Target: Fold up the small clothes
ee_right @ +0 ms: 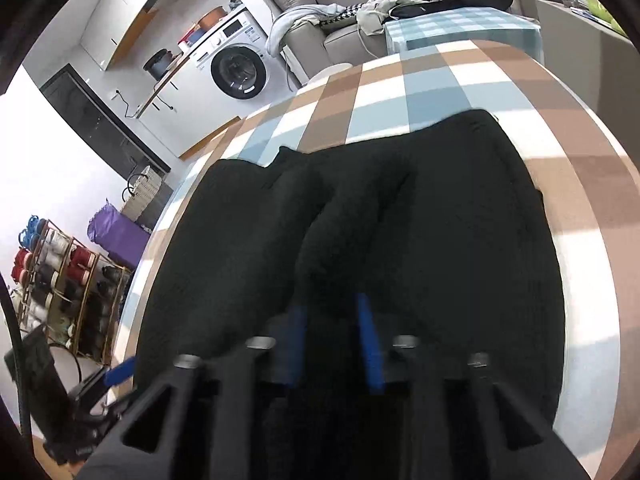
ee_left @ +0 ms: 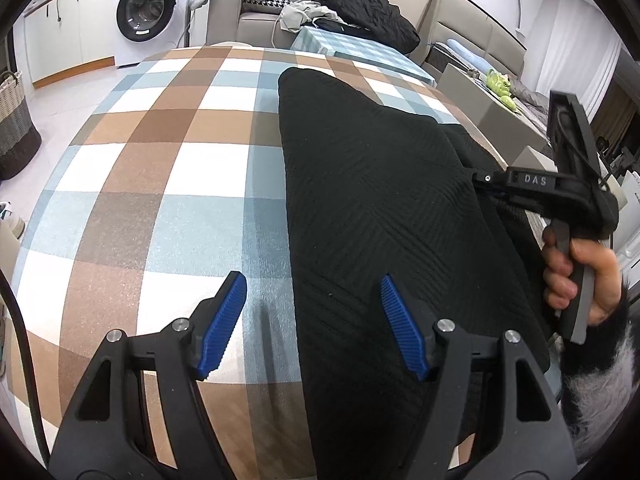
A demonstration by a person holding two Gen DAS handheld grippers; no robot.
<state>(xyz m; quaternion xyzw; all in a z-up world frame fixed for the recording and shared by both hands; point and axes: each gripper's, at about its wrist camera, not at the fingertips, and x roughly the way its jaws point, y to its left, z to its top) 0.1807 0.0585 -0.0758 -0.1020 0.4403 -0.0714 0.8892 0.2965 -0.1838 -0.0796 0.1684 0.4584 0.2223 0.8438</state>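
- On the far left of my left-wrist view a woven basket [ee_left: 12,120] sits on the floor and a washing machine [ee_left: 150,16] stands against the wall behind; neither matters to this step.
- The checked tablecloth [ee_left: 160,184] covers the table, and its left half is bare under my left gripper [ee_left: 312,322].
- My left gripper hangs above the cloth with its blue pads wide apart and nothing between them; the left pad is over bare checks, the right pad over the edge of the garment.
- The black knitted garment [ee_left: 380,200] lies on the right half of the table, its long left edge running away from me, flat here with a ribbed weave.
- Further right, my right gripper [ee_right: 332,344] is down on the garment's right side, held in my right hand [ee_left: 576,276].
- In its own view, which is blurred, the blue pads stand close with a raised ridge of black knit between them; I judge it clamped on that fabric.
- I take this as the start of a fold: right side pinched, left side not yet gripped.
- Next, I think, my left claw must drop onto the near left edge and close, so both sides lift evenly.
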